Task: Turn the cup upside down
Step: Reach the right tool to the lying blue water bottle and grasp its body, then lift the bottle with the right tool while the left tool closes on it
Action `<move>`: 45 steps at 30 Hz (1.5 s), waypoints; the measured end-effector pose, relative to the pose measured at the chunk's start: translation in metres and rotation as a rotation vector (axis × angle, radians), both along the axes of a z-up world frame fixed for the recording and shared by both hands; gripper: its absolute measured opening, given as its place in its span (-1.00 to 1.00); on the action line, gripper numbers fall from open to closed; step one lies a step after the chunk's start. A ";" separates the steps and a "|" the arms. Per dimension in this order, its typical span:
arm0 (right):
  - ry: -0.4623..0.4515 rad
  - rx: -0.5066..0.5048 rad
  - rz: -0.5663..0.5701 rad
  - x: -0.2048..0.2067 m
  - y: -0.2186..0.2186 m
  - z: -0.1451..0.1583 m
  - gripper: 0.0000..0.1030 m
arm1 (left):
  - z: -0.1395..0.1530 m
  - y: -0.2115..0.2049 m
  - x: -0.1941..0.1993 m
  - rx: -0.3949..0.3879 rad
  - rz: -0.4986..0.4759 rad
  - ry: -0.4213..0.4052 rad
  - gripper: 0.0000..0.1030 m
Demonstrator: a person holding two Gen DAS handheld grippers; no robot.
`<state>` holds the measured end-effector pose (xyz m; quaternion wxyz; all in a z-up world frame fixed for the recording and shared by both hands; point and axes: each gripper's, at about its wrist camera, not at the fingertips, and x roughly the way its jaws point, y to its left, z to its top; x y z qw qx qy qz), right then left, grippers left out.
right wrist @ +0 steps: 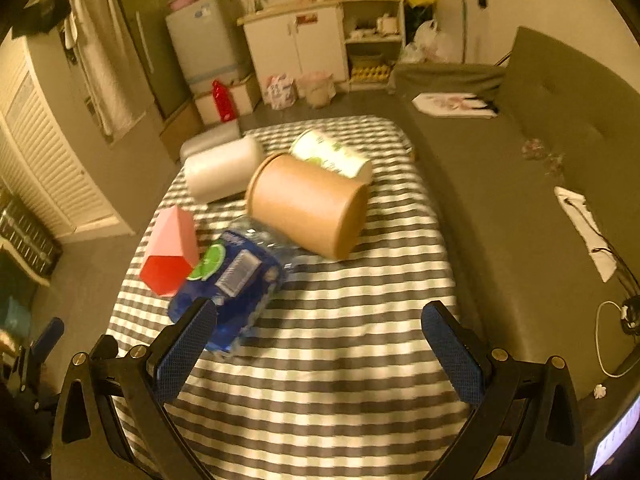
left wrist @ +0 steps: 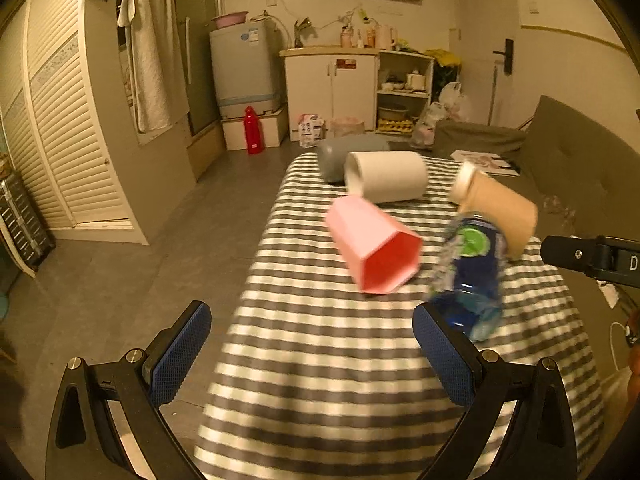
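Several cups lie on their sides on a table with a grey-and-white checked cloth [left wrist: 320,340]. A pink hexagonal cup [left wrist: 372,240] lies with its mouth towards me; it also shows in the right wrist view [right wrist: 170,248]. A tan paper cup [right wrist: 308,204] [left wrist: 500,208], a white cup [left wrist: 386,176] [right wrist: 222,168], a grey cup [left wrist: 340,156] and a printed white cup [right wrist: 332,156] lie further back. My left gripper [left wrist: 312,344] is open and empty, short of the pink cup. My right gripper [right wrist: 320,344] is open and empty, short of the tan cup.
A blue plastic bottle [left wrist: 472,272] [right wrist: 236,280] lies between the pink and tan cups, by one pad of each gripper. A grey sofa [right wrist: 520,184] runs along the table's right side. Floor, a louvred wardrobe [left wrist: 60,140] and cabinets lie left and behind.
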<state>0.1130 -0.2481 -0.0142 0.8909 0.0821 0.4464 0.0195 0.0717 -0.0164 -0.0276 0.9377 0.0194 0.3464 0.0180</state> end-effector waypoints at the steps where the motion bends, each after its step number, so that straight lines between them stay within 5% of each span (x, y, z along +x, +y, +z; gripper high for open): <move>1: 0.011 0.005 0.006 0.005 0.004 -0.002 0.99 | -0.001 0.004 0.003 0.003 0.005 0.001 1.00; 12: 0.180 0.071 0.012 0.051 0.055 -0.041 0.98 | -0.021 0.030 0.019 -0.011 0.034 0.046 1.00; 18: 0.224 0.150 0.020 0.054 0.058 -0.052 0.63 | -0.029 0.047 0.018 -0.034 0.061 0.072 1.00; 19: 0.231 0.156 0.035 0.052 0.062 -0.052 0.48 | -0.030 0.049 0.018 -0.038 0.065 0.074 1.00; 26: 0.260 0.149 0.056 0.032 0.067 -0.048 0.41 | -0.021 0.052 0.010 -0.046 0.070 0.058 1.00; 38: 0.292 0.100 0.091 -0.048 0.068 -0.043 0.36 | -0.013 0.051 -0.019 -0.052 0.046 0.056 1.00; 45: 0.285 0.090 0.101 -0.055 0.064 -0.044 0.43 | -0.006 0.048 -0.032 -0.040 0.039 0.073 1.00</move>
